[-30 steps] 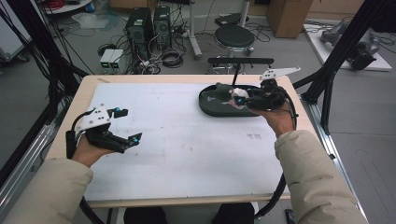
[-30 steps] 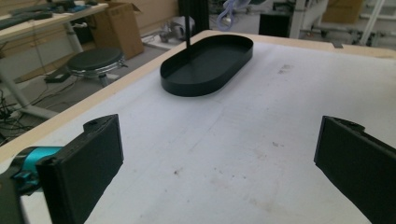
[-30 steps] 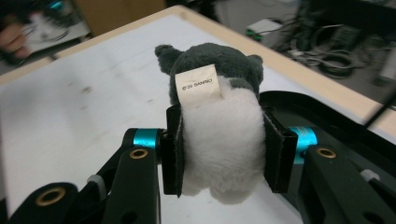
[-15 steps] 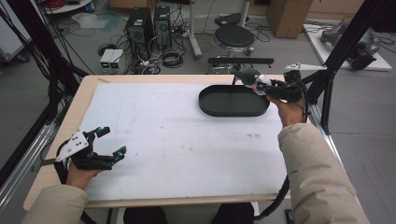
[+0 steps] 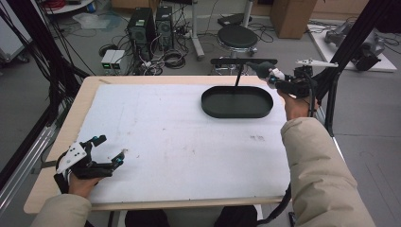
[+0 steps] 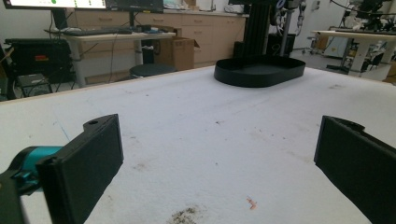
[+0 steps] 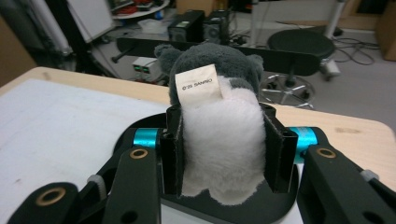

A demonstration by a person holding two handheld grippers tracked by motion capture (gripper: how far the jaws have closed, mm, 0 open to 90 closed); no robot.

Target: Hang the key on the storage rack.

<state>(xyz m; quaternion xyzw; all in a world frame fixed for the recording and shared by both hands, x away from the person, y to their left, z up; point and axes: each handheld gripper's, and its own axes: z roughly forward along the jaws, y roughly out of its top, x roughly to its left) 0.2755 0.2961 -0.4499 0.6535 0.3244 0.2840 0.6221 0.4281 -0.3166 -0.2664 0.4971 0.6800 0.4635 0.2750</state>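
Observation:
A grey and white plush toy (image 7: 219, 126) with a paper tag sits squeezed between the black jaws of my right gripper (image 7: 226, 144). In the high view my right gripper (image 5: 275, 78) holds the plush toy (image 5: 263, 69) in the air just past the far right end of a black oval tray (image 5: 210, 108), which has nothing in it. My left gripper (image 5: 111, 149) rests low at the table's near left corner, open, with nothing between its jaws. In the left gripper view my left gripper (image 6: 217, 163) looks along the white mat (image 6: 196, 121) toward the tray (image 6: 259, 72).
A white mat (image 5: 179, 137) covers most of the wooden table (image 5: 78, 109). Black frame posts (image 5: 345, 42) stand at the right and left sides. Behind the table are a black stool (image 5: 238, 36), computer towers (image 5: 149, 26) and cables on the floor.
My left gripper has come down and back to the near left corner of the table. My right gripper has carried the plush toy from over the tray to beyond its far right end.

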